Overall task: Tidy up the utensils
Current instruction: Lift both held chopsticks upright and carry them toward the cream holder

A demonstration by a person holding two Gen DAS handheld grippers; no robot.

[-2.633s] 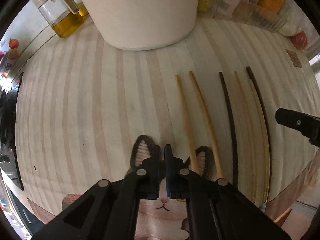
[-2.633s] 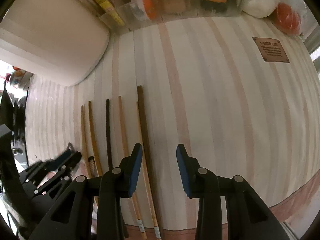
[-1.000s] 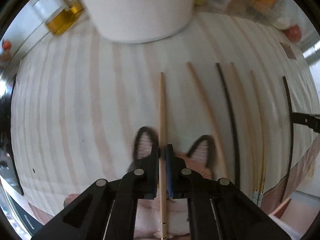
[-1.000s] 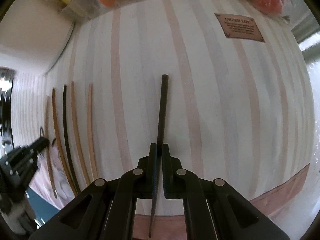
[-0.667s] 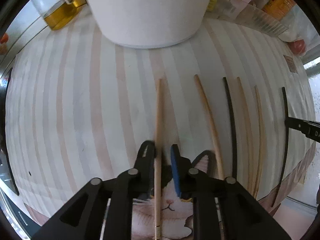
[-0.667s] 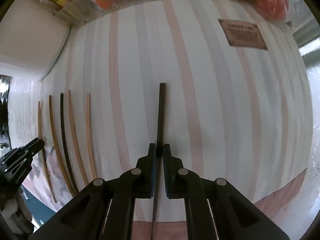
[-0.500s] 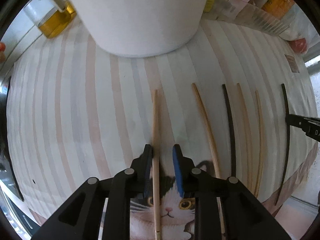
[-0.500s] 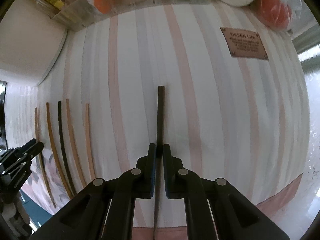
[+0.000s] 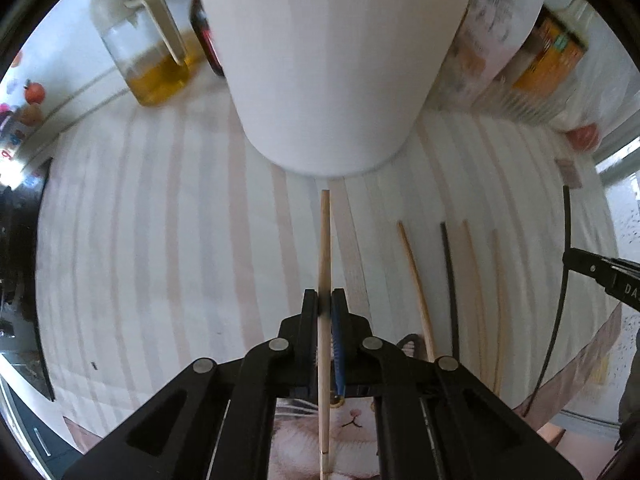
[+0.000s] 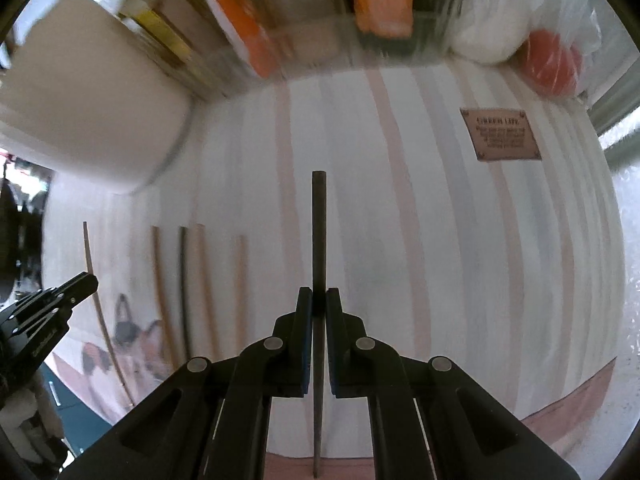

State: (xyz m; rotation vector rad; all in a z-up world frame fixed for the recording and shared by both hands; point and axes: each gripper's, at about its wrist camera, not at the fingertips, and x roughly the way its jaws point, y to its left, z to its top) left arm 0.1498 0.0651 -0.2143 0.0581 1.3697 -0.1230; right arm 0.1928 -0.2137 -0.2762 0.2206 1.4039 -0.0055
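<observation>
My left gripper (image 9: 325,300) points down over the striped cloth, its jaws closing tight on a light wooden chopstick (image 9: 325,236) that sticks out ahead toward the white container. My right gripper (image 10: 319,296) is shut on a dark chopstick (image 10: 319,220), held above the cloth. Several more chopsticks (image 9: 448,276) lie side by side on the cloth between the two grippers, three light and one black. In the left wrist view the right gripper (image 9: 570,258) shows at the right edge with the dark chopstick (image 9: 565,224). The left gripper (image 10: 86,282) appears at the left of the right wrist view.
A tall white container (image 9: 328,60) stands close ahead of the left gripper, with an oil jug (image 9: 156,64) to its left. A clear bin of packets (image 10: 360,20) lines the back. A cat-print mat (image 9: 352,432) lies under the left gripper. A brown label (image 10: 500,134) sits on the cloth.
The left jaws opened briefly around the light chopstick, then shut on it again. Both grippers rose from the cloth, each carrying its chopstick.
</observation>
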